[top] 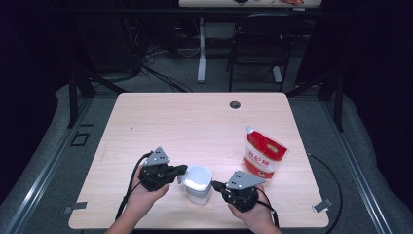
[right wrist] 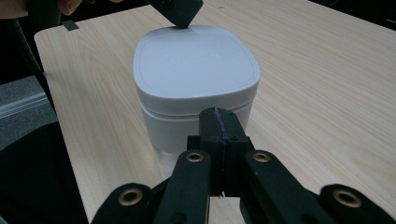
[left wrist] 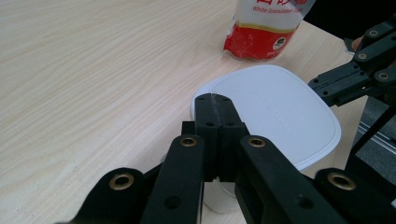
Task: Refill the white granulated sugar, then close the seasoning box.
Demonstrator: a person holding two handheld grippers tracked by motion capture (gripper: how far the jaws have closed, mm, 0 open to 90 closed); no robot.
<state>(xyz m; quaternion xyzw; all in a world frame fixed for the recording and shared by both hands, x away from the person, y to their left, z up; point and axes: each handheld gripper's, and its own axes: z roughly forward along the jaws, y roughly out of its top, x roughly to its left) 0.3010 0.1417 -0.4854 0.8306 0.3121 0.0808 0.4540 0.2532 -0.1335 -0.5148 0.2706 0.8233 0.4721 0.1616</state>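
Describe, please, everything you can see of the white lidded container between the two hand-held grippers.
The white, rounded-square plastic container stands upright near the front edge of the pale wooden table. Its smooth, slightly domed lid is on, with a seam line below it. The shut left hand-held gripper reaches over the lid's edge; the shut right hand-held gripper points at its side wall. Contact is unclear.

Matt plastic container (right wrist: 196,88) — wood-grain table (top: 195,122)
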